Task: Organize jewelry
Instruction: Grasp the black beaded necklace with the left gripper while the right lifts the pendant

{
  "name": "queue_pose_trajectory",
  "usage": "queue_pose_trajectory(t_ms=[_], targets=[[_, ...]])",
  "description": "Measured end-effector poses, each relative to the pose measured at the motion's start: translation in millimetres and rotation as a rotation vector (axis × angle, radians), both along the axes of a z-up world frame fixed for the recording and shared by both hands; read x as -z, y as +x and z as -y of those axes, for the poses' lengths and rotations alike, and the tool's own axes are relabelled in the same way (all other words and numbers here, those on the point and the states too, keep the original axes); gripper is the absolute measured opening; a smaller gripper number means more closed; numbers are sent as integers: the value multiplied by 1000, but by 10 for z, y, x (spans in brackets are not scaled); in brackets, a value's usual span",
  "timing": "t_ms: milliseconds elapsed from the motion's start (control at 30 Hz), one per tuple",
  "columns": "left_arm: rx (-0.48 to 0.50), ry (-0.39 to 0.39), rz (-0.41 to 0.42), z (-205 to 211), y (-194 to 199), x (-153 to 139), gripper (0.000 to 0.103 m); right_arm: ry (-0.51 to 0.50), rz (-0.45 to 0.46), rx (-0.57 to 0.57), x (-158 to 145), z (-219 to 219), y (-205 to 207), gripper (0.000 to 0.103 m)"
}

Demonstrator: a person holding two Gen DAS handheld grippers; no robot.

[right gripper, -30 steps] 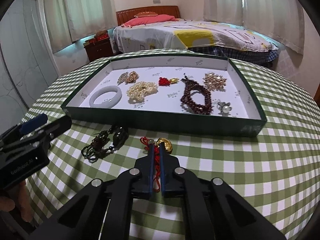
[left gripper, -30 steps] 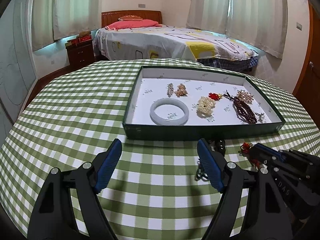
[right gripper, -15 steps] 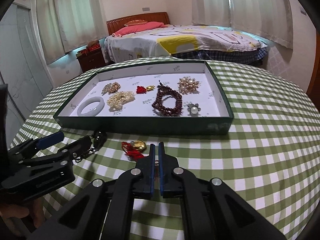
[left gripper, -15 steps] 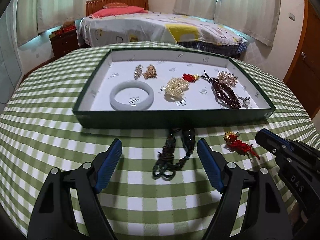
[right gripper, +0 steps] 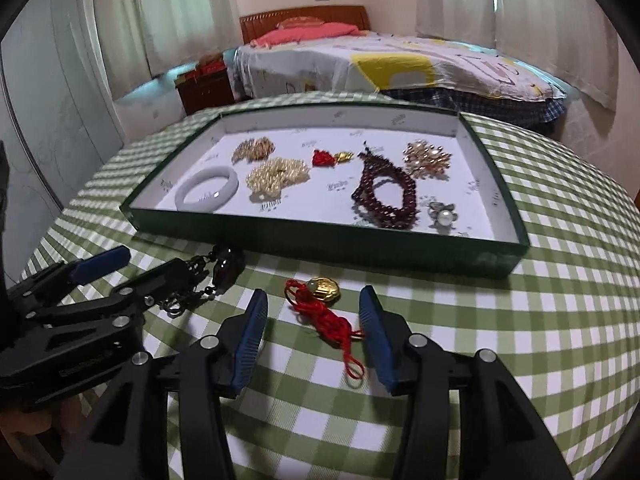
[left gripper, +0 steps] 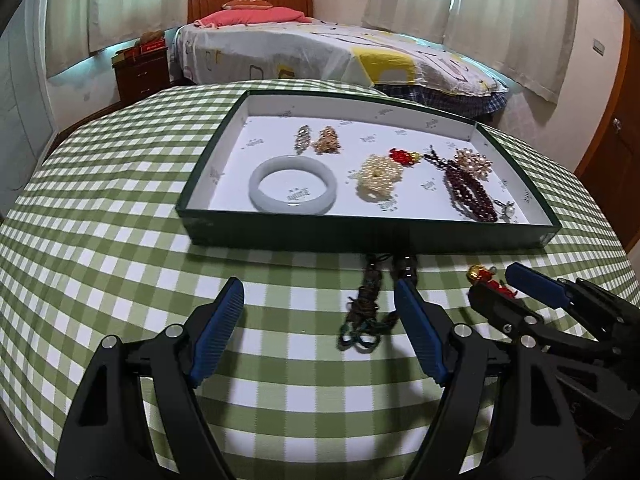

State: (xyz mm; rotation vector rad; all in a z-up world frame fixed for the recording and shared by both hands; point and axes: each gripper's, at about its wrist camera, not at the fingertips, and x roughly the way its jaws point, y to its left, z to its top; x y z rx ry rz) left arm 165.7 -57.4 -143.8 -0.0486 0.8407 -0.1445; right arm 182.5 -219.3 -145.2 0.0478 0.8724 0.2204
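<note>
A green tray point(left gripper: 360, 236) with a white floor holds a pale bangle point(left gripper: 293, 190), a pearl cluster point(left gripper: 378, 176), a dark red bead bracelet point(left gripper: 468, 192) and other small pieces. On the cloth in front of the tray lie a dark beaded necklace point(left gripper: 368, 308) and a red tassel with a gold charm point(right gripper: 324, 312). My left gripper point(left gripper: 318, 292) is open, and the necklace lies just inside its right finger. My right gripper point(right gripper: 313, 300) has its jaws opening; the tassel lies between them, untouched by the pads.
The round table has a green checked cloth point(left gripper: 120, 240). The two grippers stand close together, the left gripper point(right gripper: 156, 262) beside the right one. Behind the table are a bed point(left gripper: 320, 52), a wooden nightstand point(left gripper: 140, 72) and curtained windows.
The right gripper's jaws, shut before, now stand apart around the red tassel. The left view has swung a little, so the dark necklace now shows between its fingers.
</note>
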Motion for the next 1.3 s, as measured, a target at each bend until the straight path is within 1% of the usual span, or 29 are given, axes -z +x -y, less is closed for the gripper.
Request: queue_pose_trajectory(t_ms=[33, 67, 100, 167, 200, 400, 533, 700, 867, 933, 1100, 1167, 1267, 1300], targets=[[-3, -6, -4, -14, 2, 7, 76, -8, -11, -3, 20, -18, 20, 48], [-2, -11, -6, -16, -1, 6, 76, -12, -15, -2, 33, -21, 11, 43], [1, -12, -7, -13, -5, 8, 76, -19, -13, 3, 40, -18, -2, 32], [7, -14, -6, 0, -9, 5, 76, -16, -10, 11, 46, 24, -28, 18], [13, -15, -5, 15, -14, 1, 76, -12, -9, 18, 50, 55, -43, 13], [41, -13, -7, 136, -9, 5, 76, 2, 12, 64, 17, 225, -116, 11], [65, 3, -10, 267, 29, 26, 76, 2, 25, 90, -17, 332, -123, 11], [65, 22, -50, 359, 123, 96, 75, 21, 29, 102, -25, 403, -131, 11], [65, 4, -64, 374, 219, 76, 67, 40, 27, 99, -10, 412, -118, 11], [40, 15, -42, 355, 210, 19, 66, 43, 27, 98, -7, 410, -119, 11], [52, -2, 29, 396, 127, -130, 65, 58, 26, 103, 4, 432, -116, 11], [69, 5, 19, 438, 145, -116, 57, 64, 23, 104, 9, 438, -108, 11], [86, -1, -11, 493, 184, -60, 51, 67, 21, 106, 11, 450, -107, 11], [91, -8, -17, 510, 190, -50, 50, 69, 20, 108, 15, 453, -110, 11]])
